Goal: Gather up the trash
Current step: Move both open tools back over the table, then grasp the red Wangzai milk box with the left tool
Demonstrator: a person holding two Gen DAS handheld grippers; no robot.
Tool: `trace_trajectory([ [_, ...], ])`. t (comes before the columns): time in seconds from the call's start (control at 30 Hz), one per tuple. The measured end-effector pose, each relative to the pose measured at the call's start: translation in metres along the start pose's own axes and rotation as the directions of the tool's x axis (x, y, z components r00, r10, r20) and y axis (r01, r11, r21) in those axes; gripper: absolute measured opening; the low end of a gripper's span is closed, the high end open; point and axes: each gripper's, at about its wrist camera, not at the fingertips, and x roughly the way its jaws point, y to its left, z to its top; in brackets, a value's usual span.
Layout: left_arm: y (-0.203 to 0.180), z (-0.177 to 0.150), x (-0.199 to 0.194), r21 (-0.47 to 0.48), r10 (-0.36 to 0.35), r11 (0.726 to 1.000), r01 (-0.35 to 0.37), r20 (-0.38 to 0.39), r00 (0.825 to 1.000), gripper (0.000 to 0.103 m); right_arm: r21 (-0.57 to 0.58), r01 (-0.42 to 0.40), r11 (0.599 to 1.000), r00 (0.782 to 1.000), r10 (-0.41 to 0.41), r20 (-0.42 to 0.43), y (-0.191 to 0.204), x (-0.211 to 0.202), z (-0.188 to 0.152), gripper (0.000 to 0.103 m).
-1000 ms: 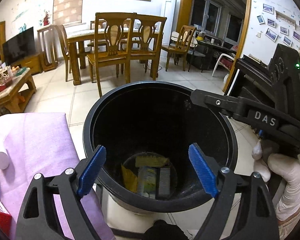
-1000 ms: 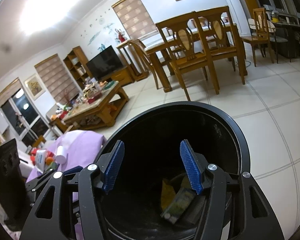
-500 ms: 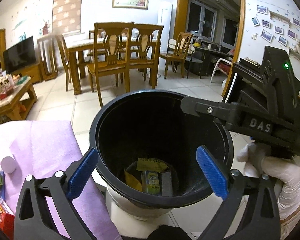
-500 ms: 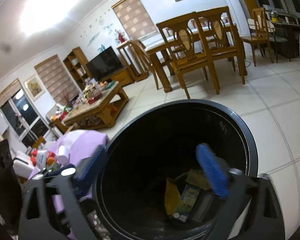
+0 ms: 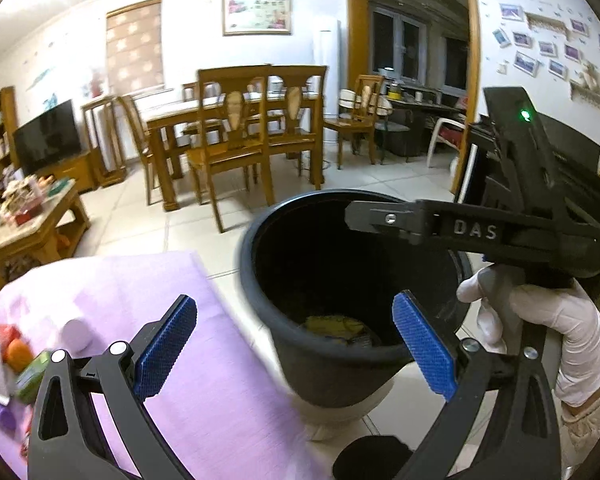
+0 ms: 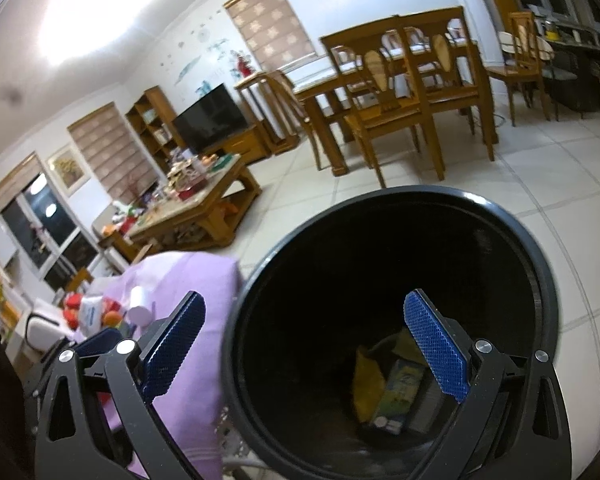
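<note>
A black round trash bin [image 5: 340, 364] stands on the floor beside a table with a purple cloth [image 5: 148, 292]. It also fills the right wrist view [image 6: 388, 216]. Trash lies at its bottom: a yellow wrapper [image 6: 366, 376] and a small green carton [image 6: 400, 388]. My left gripper [image 5: 294, 348] is open and empty, over the gap between table edge and bin. My right gripper [image 6: 304, 348] is open and empty above the bin's mouth; its body shows in the left wrist view [image 5: 472, 232]. Several small items lie on the cloth at the left, among them a white bottle [image 5: 76, 334].
A wooden dining table with chairs [image 5: 240, 140] stands behind the bin. A low coffee table [image 5: 28, 220] with clutter is at the left, a TV [image 5: 46, 138] behind it. Tiled floor [image 6: 560, 168] lies around the bin.
Both grippers opened wider. The left gripper has swung left from over the bin toward the purple cloth. The right gripper has also shifted left over the bin's near rim.
</note>
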Motion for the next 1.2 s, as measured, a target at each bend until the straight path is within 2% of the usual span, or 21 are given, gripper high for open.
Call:
trace_trajectory([
  [0.23, 0.068, -0.026, -0.025, -0.078, 0.116, 0.99, -0.12, -0.062, 0.991, 0.098, -0.074, -0.065, 0.995, 0.997, 0.062, -0.034, 0.057, 0.028, -0.008, 0.098],
  [0.47, 0.123, -0.061, -0.049, -0.118, 0.195, 0.97, -0.214, -0.153, 0.969, 0.098, -0.14, -0.134, 0.981, 0.988, 0.121, -0.098, 0.114, 0.06, -0.018, 0.098],
  [0.6, 0.138, -0.073, -0.051, -0.121, 0.196, 0.968, -0.221, -0.192, 0.962, 0.098, -0.173, -0.175, 0.969, 0.979, 0.153, -0.133, 0.145, 0.077, -0.025, 0.098],
  [0.87, 0.156, -0.093, -0.047, -0.141, 0.175, 0.967, -0.214, -0.247, 0.953, 0.097, -0.206, -0.206, 0.957, 0.97, 0.173, -0.169, 0.171, 0.096, -0.03, 0.098],
  [0.9, 0.157, -0.095, -0.047, -0.144, 0.174, 0.966, -0.215, -0.252, 0.952, 0.095, -0.214, -0.207, 0.955, 0.969, 0.171, -0.176, 0.175, 0.099, -0.03, 0.098],
  [1.07, 0.163, -0.102, -0.039, -0.175, 0.142, 0.963, -0.203, -0.307, 0.941, 0.071, -0.254, -0.215, 0.943, 0.965, 0.164, -0.207, 0.192, 0.112, -0.032, 0.098],
  [1.2, 0.167, -0.105, -0.043, -0.196, 0.144, 0.959, -0.206, -0.29, 0.946, 0.056, -0.3, -0.217, 0.929, 0.961, 0.15, -0.232, 0.213, 0.129, -0.031, 0.095],
])
